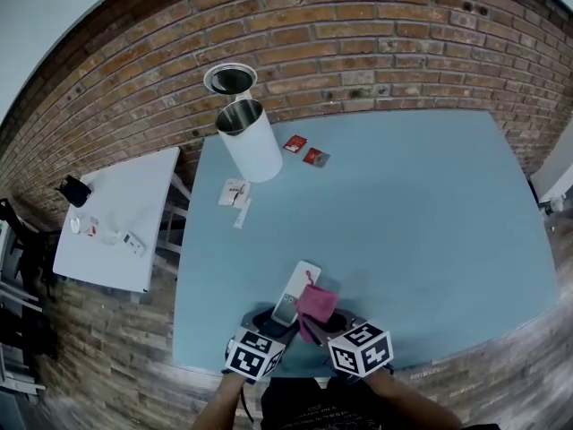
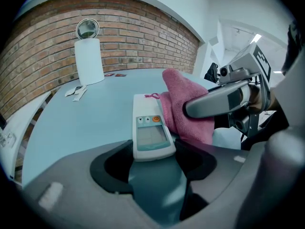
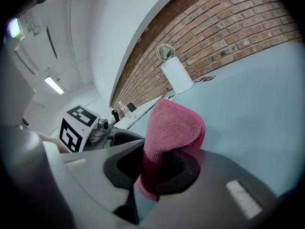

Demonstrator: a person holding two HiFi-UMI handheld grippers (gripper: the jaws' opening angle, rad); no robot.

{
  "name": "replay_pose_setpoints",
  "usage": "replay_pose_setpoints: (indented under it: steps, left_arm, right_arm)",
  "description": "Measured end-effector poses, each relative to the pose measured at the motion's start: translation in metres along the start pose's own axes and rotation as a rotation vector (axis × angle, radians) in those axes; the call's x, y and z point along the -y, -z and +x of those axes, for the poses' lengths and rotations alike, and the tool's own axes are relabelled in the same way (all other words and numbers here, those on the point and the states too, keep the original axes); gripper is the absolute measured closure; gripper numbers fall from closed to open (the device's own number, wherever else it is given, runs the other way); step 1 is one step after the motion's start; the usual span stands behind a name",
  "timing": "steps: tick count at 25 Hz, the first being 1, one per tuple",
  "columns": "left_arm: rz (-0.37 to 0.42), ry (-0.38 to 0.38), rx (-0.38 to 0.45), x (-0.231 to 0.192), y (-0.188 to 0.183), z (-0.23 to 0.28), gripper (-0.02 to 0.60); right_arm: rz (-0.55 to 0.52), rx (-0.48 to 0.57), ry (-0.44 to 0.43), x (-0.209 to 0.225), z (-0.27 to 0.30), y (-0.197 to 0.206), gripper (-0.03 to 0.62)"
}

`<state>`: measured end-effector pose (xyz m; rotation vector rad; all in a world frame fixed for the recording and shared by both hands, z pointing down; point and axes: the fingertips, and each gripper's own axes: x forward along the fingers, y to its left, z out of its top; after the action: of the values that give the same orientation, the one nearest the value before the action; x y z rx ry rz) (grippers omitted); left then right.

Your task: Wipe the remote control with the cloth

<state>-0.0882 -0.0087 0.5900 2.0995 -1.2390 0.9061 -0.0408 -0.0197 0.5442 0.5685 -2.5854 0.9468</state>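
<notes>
1. the remote [image 1: 296, 292] [image 2: 151, 128] lies flat and face up on the blue bench [image 1: 430, 222] [image 2: 86, 118], close to its near edge and just in front of the person.
2. its long axis runs from near to far. the screen end is nearest the person, with the small buttons just beyond the screen. the far end points at the brick wall [image 1: 376, 34] and leans a little to the right in the head view.
3. the left gripper [image 1: 273, 319] [image 2: 152, 156] has its jaws wide, one on each side of the remote's near end. they are clamped on it across its width, and the remote runs straight out along the gripper's line.
4. the right gripper [image 1: 315, 325] [image 3: 157, 168] has its jaws closed on the cloth [image 1: 317, 303] [image 2: 183, 106] [image 3: 174, 125]. the cloth is pink and folded, and a rounded hump of it stands out past the jaws.
5. the cloth touches the remote's right long edge, beside and just beyond the buttons. a pink scrap of it lies at the far end.
6. the two grippers sit side by side, left on the remote and right just beside it.
7. well away near the far left corner stands a white can [image 1: 249, 141] [image 2: 89, 60] [image 3: 176, 75], upright with its top open.
8. two red packets [image 1: 304, 150] lie just right of the can, and paper slips [image 1: 235, 193] lie in front of it.
9. a white bench [image 1: 116, 222] with small items stands to the left.
</notes>
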Motion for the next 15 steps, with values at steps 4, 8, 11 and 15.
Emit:
replay_pose_setpoints:
  steps: [4, 8, 11, 15]
  left_arm:
    - [0.001, 0.0, -0.002, 0.0, 0.0, 0.0, 0.304]
    - [0.019, 0.018, -0.005, 0.0, 0.001, -0.001, 0.304]
    - [0.046, 0.044, -0.021, 0.001, 0.002, -0.001, 0.305]
    - [0.102, 0.09, -0.044, 0.003, 0.005, -0.002, 0.305]
  right_arm:
    - [-0.024, -0.031, -0.041, -0.012, 0.001, 0.01, 0.526]
    - [-0.034, -0.044, -0.07, -0.02, -0.002, 0.012, 0.526]
    - [-0.046, -0.034, -0.045, -0.01, -0.008, 0.006, 0.526]
    - [-0.054, 0.003, 0.033, 0.022, -0.021, -0.016, 0.526]
